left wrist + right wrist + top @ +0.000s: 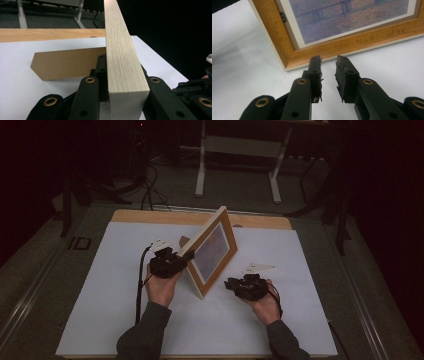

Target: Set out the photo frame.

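Note:
A wooden picture frame (212,251) with a purple-toned print stands tilted on the white table cover. Its brown cardboard back stand (67,63) sticks out behind it. My left gripper (182,259) is shut on the frame's light side edge (122,62), which fills the gap between the jaws. My right gripper (228,284) rests low on the table in front of the frame. In the right gripper view its jaws (329,60) stand open a narrow way, nothing between them, the tips just short of the frame's lower corner (294,60).
The white cover (125,310) lies on a wooden table whose far edge (150,216) shows behind the frame. White desk legs (201,165) and cables stand on the dark floor beyond. The right gripper (197,92) also appears at the right of the left gripper view.

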`<state>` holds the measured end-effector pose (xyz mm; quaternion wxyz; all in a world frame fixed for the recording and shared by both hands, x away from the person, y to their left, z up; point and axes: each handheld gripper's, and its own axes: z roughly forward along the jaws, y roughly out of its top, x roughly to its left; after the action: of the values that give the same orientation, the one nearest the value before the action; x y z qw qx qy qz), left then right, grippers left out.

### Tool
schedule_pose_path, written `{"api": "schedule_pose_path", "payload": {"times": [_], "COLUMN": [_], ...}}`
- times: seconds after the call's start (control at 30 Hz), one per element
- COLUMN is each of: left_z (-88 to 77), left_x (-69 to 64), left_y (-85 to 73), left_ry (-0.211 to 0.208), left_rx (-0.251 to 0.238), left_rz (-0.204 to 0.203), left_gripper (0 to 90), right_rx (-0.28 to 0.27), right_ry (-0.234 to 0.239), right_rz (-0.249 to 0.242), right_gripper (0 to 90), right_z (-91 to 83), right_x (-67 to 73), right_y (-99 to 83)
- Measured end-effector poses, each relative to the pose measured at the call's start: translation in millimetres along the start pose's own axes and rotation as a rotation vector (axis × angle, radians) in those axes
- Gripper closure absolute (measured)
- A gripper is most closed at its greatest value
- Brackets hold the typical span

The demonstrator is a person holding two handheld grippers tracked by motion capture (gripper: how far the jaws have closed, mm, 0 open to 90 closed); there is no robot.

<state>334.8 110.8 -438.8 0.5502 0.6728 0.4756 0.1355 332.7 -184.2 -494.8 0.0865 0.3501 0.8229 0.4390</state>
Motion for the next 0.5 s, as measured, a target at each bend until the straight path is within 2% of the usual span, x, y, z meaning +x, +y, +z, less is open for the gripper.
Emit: {"api": "schedule_pose_path", "payload": {"times": [0.2, 0.5], "left_z": [-1.1, -2.5], "left_x": [6.1, 12.6], "left_y": [1.6, 4.7], "left_ry": [-0.026, -0.053], "left_rx": [0.008, 0.03], "left_rz": [-0.012, -0.006], "left_gripper": [75.6, 75.7], "right_rx": [-0.007, -0.015], "right_ry": [-0.006, -0.017], "right_rz": [0.003, 0.014], "right_gripper": [73.7, 73.3], "right_z": [-1.9, -4.9], "right_x": [-1.9, -7.1], "right_y": [0.2, 0.9]}}
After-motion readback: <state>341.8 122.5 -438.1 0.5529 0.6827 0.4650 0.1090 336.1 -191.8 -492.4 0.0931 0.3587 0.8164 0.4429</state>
